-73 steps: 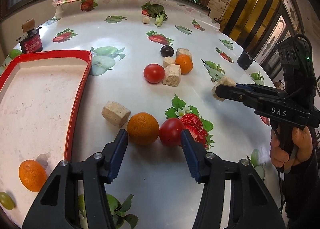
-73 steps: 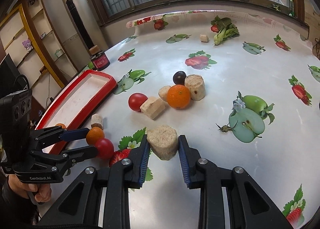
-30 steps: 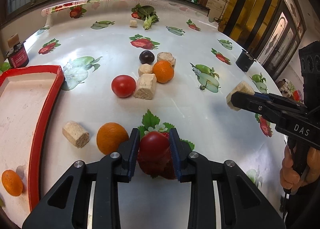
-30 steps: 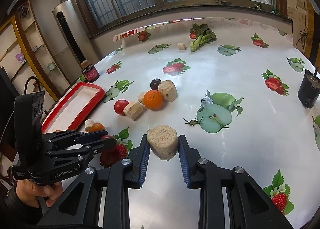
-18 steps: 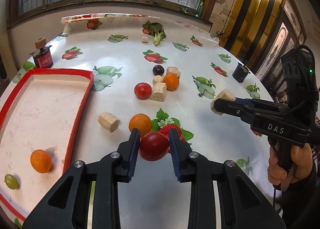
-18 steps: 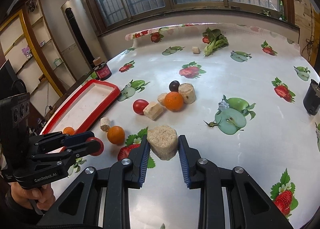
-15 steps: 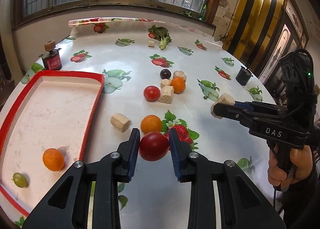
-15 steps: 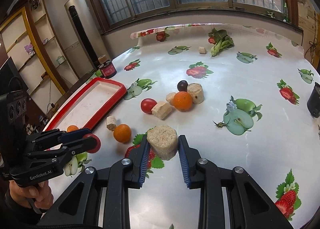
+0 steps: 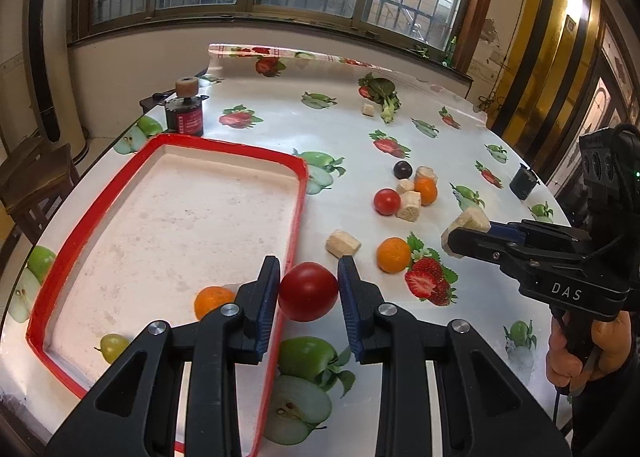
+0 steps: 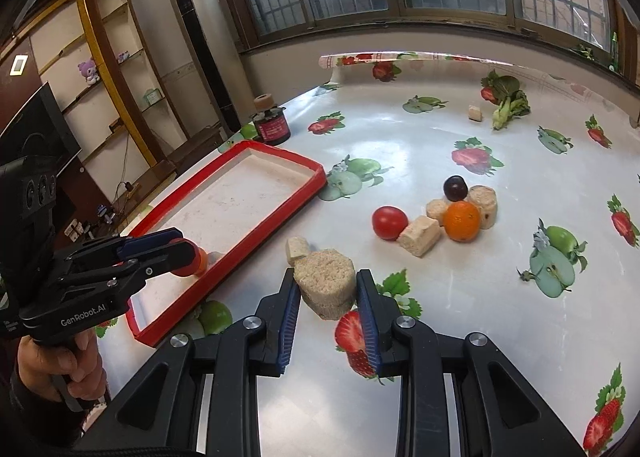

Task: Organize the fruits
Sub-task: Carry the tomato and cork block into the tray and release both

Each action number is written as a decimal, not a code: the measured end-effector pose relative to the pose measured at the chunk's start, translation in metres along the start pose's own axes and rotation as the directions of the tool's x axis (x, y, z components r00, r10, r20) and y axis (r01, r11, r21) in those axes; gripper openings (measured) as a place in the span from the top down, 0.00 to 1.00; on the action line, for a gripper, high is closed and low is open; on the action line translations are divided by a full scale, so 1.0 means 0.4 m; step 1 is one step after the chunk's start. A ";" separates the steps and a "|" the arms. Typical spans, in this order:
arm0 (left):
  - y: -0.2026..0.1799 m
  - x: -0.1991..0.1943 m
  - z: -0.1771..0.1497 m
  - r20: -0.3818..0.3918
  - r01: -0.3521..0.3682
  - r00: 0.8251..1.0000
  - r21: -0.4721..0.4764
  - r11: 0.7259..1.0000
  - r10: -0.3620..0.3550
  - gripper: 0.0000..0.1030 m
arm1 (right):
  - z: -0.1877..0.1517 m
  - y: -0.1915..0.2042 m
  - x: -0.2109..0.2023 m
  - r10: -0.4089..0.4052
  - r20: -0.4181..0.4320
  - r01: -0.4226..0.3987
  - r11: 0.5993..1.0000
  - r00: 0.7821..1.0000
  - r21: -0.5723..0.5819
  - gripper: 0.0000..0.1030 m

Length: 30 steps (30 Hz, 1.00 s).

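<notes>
While the left gripper hangs over the right-hand rim of the red tray, its jaws stand narrow, clamped on a red tomato.

Left wrist view:
- Tomato is held clear of the table, straddling the tray's near right rim.
- To do this step well, I judge: carry it further left past the rim, lower it close to the tray floor, then ease the pads apart so it does not roll. Pick a bare spot away from the fruit already there.
- Tray holds a small orange at the near end, partly behind the left finger, and a green grape nearer the near left corner. Rest of the floor is bare.
- Right of the tray on the table: a loose orange, a beige cake chunk, and further off a second tomato, another orange, a dark plum and more chunks.
- Right gripper enters from the right, pinching a beige chunk.

Right wrist view:
- Right gripper jaws narrow, gripping a round crumbly cake piece above the cloth, right of the tray.
- Not fruit, so I judge it belongs outside the tray.
- Left gripper seen at left over the tray's near end; the tomato shows as a red patch behind its fingers.
- Dark jar stands beyond the tray's far corner; contents cannot be told.
</notes>
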State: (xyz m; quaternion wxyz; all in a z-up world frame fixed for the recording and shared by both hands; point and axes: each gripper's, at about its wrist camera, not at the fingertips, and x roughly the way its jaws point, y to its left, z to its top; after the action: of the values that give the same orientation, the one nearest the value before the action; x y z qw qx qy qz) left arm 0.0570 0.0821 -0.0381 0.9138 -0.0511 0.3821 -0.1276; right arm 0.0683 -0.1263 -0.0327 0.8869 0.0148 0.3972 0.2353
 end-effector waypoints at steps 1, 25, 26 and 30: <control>0.012 -0.004 -0.001 0.002 -0.006 1.000 -0.005 1.000 0.006 0.74 | 0.003 0.011 0.003 0.006 0.000 -0.006 1.000 1.000 -0.006 0.72; 0.287 -0.029 -0.007 -0.013 -0.128 0.992 -0.146 0.981 0.128 0.73 | 0.108 0.255 0.189 0.131 -0.072 -0.140 0.979 0.989 -0.145 0.72; 0.294 -0.024 -0.008 -0.017 -0.131 0.991 -0.148 0.980 0.130 0.73 | 0.112 0.261 0.199 0.131 -0.076 -0.141 0.979 0.988 -0.148 0.72; 0.317 -0.006 -0.009 -0.036 -0.144 0.990 -0.156 0.977 0.140 0.73 | 0.128 0.272 0.240 0.127 -0.092 -0.141 0.978 0.988 -0.157 0.72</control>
State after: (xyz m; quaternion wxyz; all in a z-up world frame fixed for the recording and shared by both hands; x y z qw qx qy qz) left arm 0.0776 0.2048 -0.0633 0.9088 -0.0944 0.4052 -0.0321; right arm 0.1157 0.0197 -0.0416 0.8503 -0.0406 0.4106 0.3267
